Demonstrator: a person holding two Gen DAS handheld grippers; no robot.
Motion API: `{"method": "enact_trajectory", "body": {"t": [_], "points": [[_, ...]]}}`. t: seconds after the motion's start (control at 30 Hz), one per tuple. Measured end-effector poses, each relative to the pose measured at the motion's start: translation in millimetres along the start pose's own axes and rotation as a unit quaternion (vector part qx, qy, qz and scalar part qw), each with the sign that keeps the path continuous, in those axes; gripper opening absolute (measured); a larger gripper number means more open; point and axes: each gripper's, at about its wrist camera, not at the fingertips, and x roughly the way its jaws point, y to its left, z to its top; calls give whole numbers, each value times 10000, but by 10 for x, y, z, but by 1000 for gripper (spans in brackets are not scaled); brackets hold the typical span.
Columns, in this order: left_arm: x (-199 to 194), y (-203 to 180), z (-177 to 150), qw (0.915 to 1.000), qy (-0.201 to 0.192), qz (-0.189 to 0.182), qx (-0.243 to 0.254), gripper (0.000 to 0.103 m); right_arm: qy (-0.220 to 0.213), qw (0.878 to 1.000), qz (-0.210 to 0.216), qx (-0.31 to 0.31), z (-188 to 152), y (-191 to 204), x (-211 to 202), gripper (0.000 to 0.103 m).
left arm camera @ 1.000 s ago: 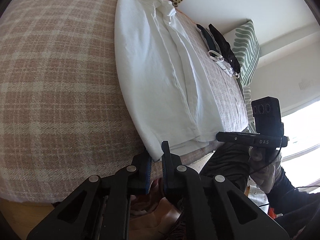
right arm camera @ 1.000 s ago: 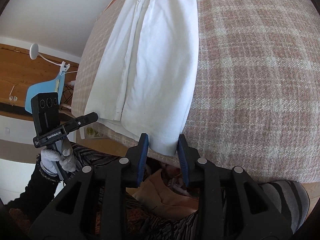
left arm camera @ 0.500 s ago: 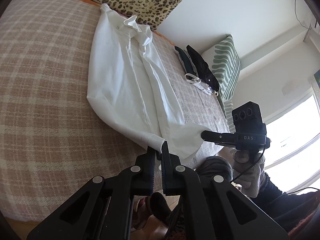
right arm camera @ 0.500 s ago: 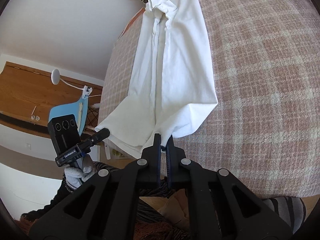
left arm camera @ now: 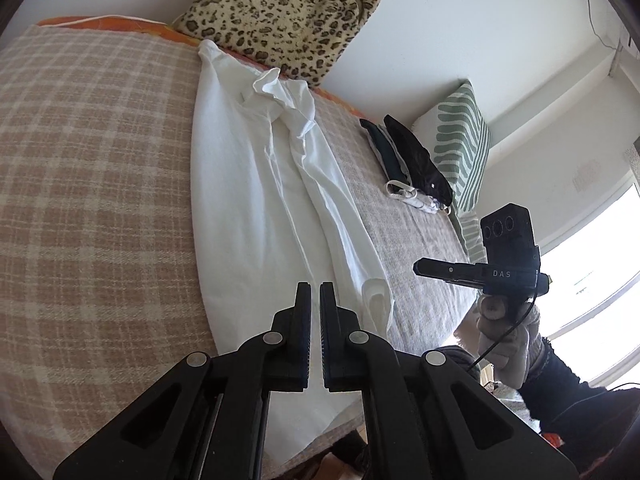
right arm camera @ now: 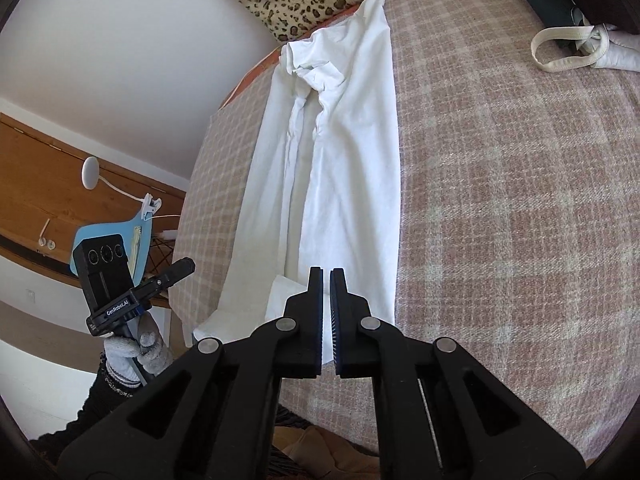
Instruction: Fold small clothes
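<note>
A white collared shirt (left arm camera: 256, 208) lies lengthwise on the plaid bedspread (left arm camera: 88, 184), collar toward the far pillows, sides folded inward. My left gripper (left arm camera: 315, 292) is shut on the shirt's near hem at its left corner. My right gripper (right arm camera: 325, 278) is shut on the shirt (right arm camera: 344, 176) at the near hem's right corner. Both hold the hem raised a little over the lower body of the shirt. The right gripper's handle (left arm camera: 504, 260) shows in the left wrist view, and the left gripper's handle (right arm camera: 120, 292) shows in the right wrist view.
A leopard-print pillow (left arm camera: 280, 16) and a green-striped pillow (left arm camera: 460, 144) stand at the far side. Dark folded clothes (left arm camera: 408, 160) and a white strappy item (right arm camera: 576, 50) lie to the right of the shirt. The bed's near edge is just below the grippers.
Both grippers closed on the shirt's near hem, the right one from open, then lifted it and carried it forward over the shirt. The view has tilted up toward the pillows.
</note>
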Motion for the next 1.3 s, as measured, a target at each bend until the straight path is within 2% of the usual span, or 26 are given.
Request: {"method": "enact_trajectory", "body": {"t": [0.07, 0.1, 0.17, 0.23, 0.3, 0.4, 0.47, 0.53, 0.63, 0.7, 0.83, 0.93, 1.07, 1.17, 1.3], "points": [[-29, 22, -22, 9994, 208, 276, 22, 5, 121, 9999, -92, -68, -52, 10, -21, 5], [-42, 46, -45, 9988, 301, 378, -43, 12, 211, 9997, -128, -30, -78, 13, -3, 5], [-81, 111, -129, 9980, 418, 386, -293, 15, 392, 9988, -154, 238, -145, -36, 26, 5], [-80, 139, -228, 9959, 607, 491, -463, 27, 619, 9963, -138, 584, -198, -113, 111, 14], [-79, 151, -342, 9938, 766, 584, -564, 32, 685, 9934, -140, 906, -218, -190, 172, 35], [-48, 163, -484, 9917, 884, 637, -682, 33, 564, 9914, -239, 1157, -142, -214, 221, 39], [-32, 175, -539, 9908, 916, 619, -774, 33, 511, 9913, -55, 1209, -51, -151, 255, 39], [-22, 173, -578, 9907, 934, 586, -797, 33, 553, 9942, 37, 924, 59, -2, 323, 39], [-5, 145, -619, 9904, 982, 590, -773, 33, 671, 9969, -385, -135, 176, 296, 460, 39], [-3, 136, -648, 9901, 1006, 581, -781, 33, 944, 9910, -471, -828, 198, 436, 577, 43], [46, 119, -697, 9883, 1136, 602, -816, 33, 1228, 9783, -628, -1549, 168, 552, 728, 46], [84, 110, -734, 9865, 1228, 630, -876, 33, 1343, 9710, -698, -1849, 125, 599, 831, 47], [63, 144, -762, 9856, 1226, 539, -1036, 33, 1303, 9712, -492, -1932, 76, 610, 814, 47], [34, 173, -753, 9855, 1171, 554, -1097, 33, 1263, 9689, -445, -2081, 37, 623, 745, 31], [-25, 192, -742, 9858, 1088, 665, -1089, 33, 1221, 9672, -392, -2193, 48, 615, 638, 30]]}}
